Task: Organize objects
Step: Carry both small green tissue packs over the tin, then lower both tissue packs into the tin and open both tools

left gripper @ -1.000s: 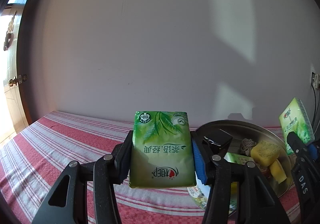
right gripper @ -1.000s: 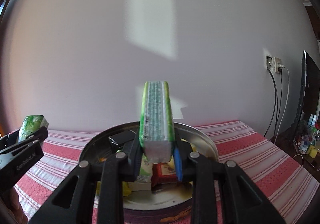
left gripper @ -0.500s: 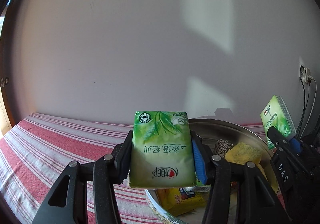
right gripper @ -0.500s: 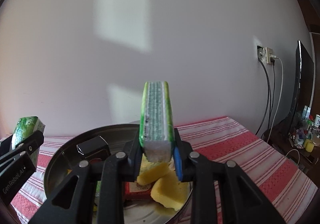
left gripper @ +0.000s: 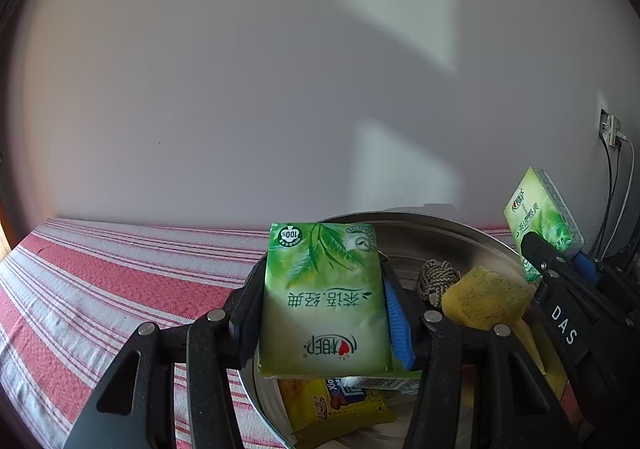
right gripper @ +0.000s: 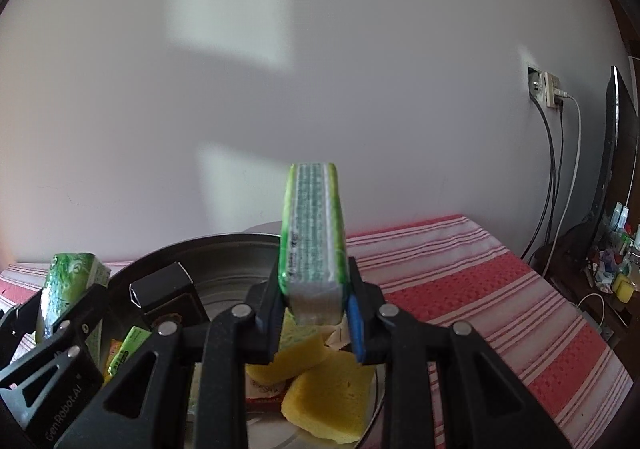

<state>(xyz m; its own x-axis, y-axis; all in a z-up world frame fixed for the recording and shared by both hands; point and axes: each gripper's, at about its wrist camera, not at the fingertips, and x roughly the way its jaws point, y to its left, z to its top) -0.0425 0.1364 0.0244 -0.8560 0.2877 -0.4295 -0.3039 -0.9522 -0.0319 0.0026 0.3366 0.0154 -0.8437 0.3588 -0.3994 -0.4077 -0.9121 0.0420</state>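
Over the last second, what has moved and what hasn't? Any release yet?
Both grippers have travelled rightward and in over the metal basin: it now sits right under the left gripper and right gripper, with the sponges closer below. No release: the left tissue pack and right tissue pack stay clamped, unchanged in their grips.

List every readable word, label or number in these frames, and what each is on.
"100%": left tissue pack, printed upside down.
"DAS": right tongs.
"GenRobot.AI": left tongs.
Chinese print on both packs, right pack's side print, yellow snack bag lettering: not legible.
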